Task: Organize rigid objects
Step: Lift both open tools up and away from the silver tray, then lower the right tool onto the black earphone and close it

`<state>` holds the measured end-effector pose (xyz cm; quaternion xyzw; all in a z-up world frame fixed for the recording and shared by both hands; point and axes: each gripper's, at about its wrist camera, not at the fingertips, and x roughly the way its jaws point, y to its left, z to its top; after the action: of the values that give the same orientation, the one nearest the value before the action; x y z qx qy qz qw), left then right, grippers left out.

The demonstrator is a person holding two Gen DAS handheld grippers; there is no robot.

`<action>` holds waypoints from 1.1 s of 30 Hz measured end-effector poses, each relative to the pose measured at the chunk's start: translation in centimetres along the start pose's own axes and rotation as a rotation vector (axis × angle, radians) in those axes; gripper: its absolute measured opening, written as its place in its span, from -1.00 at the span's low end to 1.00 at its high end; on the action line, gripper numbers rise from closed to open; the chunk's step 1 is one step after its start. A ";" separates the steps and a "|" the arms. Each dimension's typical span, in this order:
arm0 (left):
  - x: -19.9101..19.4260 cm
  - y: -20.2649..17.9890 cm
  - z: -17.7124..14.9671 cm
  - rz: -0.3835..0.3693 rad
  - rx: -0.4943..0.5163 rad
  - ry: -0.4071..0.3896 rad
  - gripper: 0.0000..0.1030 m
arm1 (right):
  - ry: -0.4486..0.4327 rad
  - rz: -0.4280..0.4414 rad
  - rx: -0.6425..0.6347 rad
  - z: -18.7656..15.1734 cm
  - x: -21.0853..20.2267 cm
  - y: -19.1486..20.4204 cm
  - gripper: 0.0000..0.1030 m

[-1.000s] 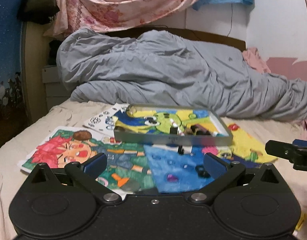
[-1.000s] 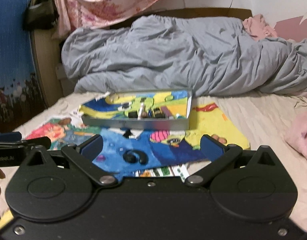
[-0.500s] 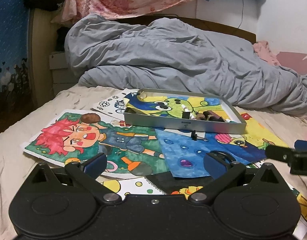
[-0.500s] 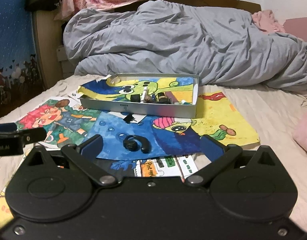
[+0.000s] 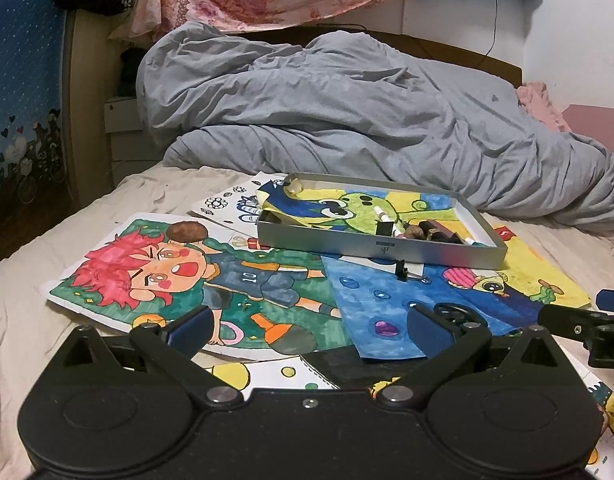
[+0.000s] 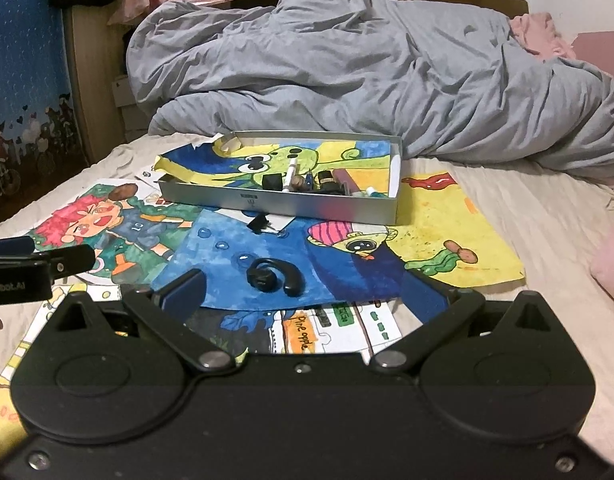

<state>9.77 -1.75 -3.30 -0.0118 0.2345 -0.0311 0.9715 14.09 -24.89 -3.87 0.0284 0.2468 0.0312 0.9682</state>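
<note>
Both grippers are wide open and hold nothing. A black earphone (image 6: 273, 277) lies just ahead of the right gripper (image 6: 303, 294). The metal tray (image 6: 275, 199) sits farther ahead; the left gripper (image 5: 307, 326) is beside.

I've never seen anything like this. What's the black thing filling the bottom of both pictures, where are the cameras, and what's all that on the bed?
Each picture comes from a camera on a hand-held gripper, looking forward along its two blue-padded fingers. The left gripper and the right gripper are both open and hold nothing. On the bed, colourful drawings lie spread out. A metal tin sits on them, holding markers and small bits. In front of it lie a black binder clip and a black earpiece, between the right gripper's fingers.
</note>
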 end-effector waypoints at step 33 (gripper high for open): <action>9.9 -1.4 2.2 -0.048 -0.072 0.070 0.98 | 0.135 0.067 -0.139 1.9 7.5 0.2 0.99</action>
<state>19.49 -3.75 -5.76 -0.0513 0.2690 -0.0461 0.9607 21.61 -24.20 -5.73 -0.0330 0.3077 0.0824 0.9473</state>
